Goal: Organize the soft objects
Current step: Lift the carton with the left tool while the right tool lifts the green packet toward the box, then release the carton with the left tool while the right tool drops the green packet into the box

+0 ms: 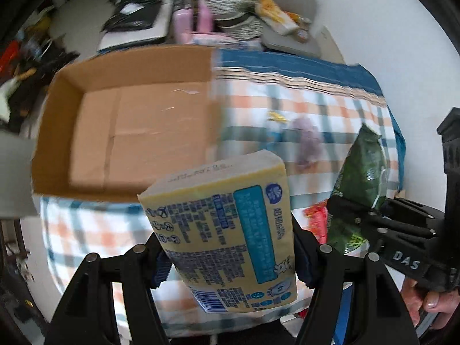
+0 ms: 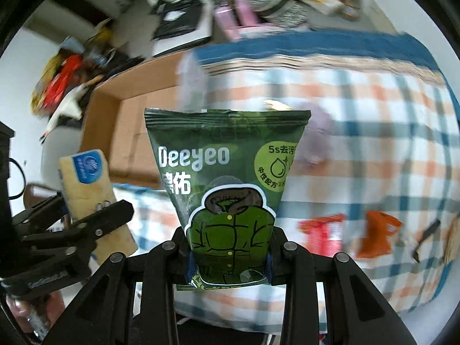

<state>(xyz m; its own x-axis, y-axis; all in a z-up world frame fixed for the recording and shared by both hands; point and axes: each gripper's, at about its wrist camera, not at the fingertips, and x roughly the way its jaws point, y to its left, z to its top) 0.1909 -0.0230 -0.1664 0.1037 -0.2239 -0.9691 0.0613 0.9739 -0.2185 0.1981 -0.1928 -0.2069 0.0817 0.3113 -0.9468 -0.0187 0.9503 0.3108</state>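
My left gripper (image 1: 230, 258) is shut on a cream tissue pack with blue print (image 1: 227, 230), held in the air over the near edge of the table. An open, empty cardboard box (image 1: 129, 69) sits on the plaid cloth just beyond and to the left. In the right wrist view my right gripper (image 2: 228, 261) is shut on the lower end of a dark green "Deeyeo" wipes pack (image 2: 227, 172), which stands upright above the table. The left gripper (image 2: 86, 221) with the tissue pack (image 2: 83, 184) shows at the left there. The box (image 2: 132, 132) lies behind both.
A plaid tablecloth (image 1: 316, 100) covers the table. On it lie a purple soft thing (image 1: 307, 141), a red packet (image 2: 322, 230) and an orange item (image 2: 376, 235). Behind the table a chair holds a striped hat (image 1: 238, 20) and pink packs. Clutter lies on the floor at left.
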